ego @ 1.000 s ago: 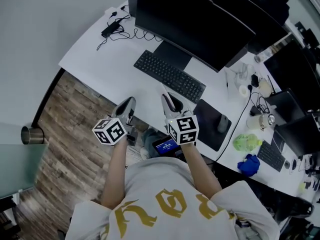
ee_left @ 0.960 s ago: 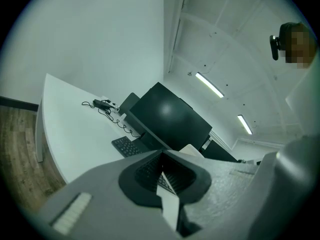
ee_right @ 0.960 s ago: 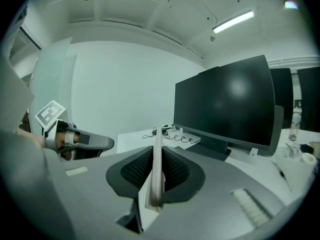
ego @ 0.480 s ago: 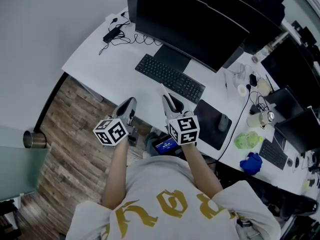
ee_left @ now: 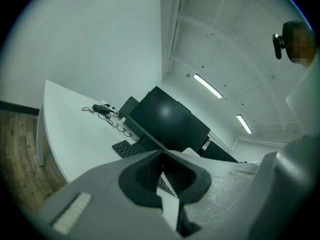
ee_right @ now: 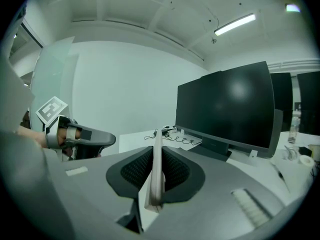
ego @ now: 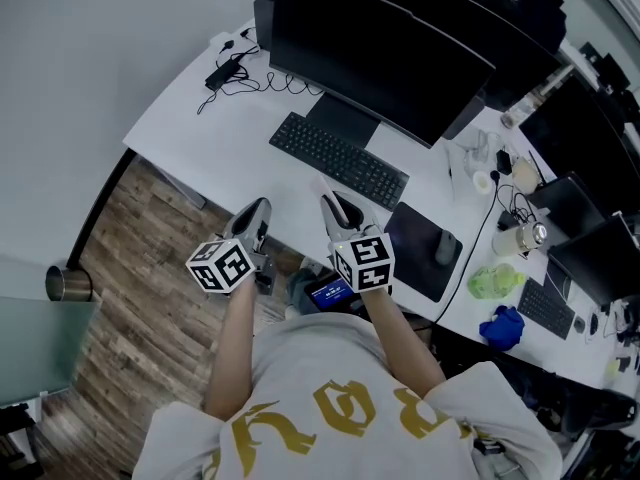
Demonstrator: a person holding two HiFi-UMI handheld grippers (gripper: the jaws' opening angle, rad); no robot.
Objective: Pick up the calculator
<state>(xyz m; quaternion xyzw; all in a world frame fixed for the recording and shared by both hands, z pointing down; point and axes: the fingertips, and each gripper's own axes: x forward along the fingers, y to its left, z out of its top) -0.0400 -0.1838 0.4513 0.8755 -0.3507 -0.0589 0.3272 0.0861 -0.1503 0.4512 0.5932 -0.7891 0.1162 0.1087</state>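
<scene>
Both tools hang side by side over the near edge of the white surface [ego: 215, 133], pointing toward 12 o'clock. The left tool [ego: 260, 208] is clenched on nothing, its ribbed pads meeting at the tips in the left gripper view. The right tool [ego: 328, 202] is likewise pressed together and empty. Straight ahead of them lies a black keyboard [ego: 338, 159], and beyond it stands a wide dark monitor [ego: 380, 53]. A black mouse pad [ego: 420, 253] sits at 3 o'clock of the right tool, with a mouse [ego: 446, 246] on it. Farther out at 3 to 4 o'clock, well apart from both tools, lies a small dark keyed slab that looks to be the calculator [ego: 545, 309] — untouched, just beside a blue cloth [ego: 498, 328]. A cable and adapter [ego: 225, 66] lie at 11 o'clock.
</scene>
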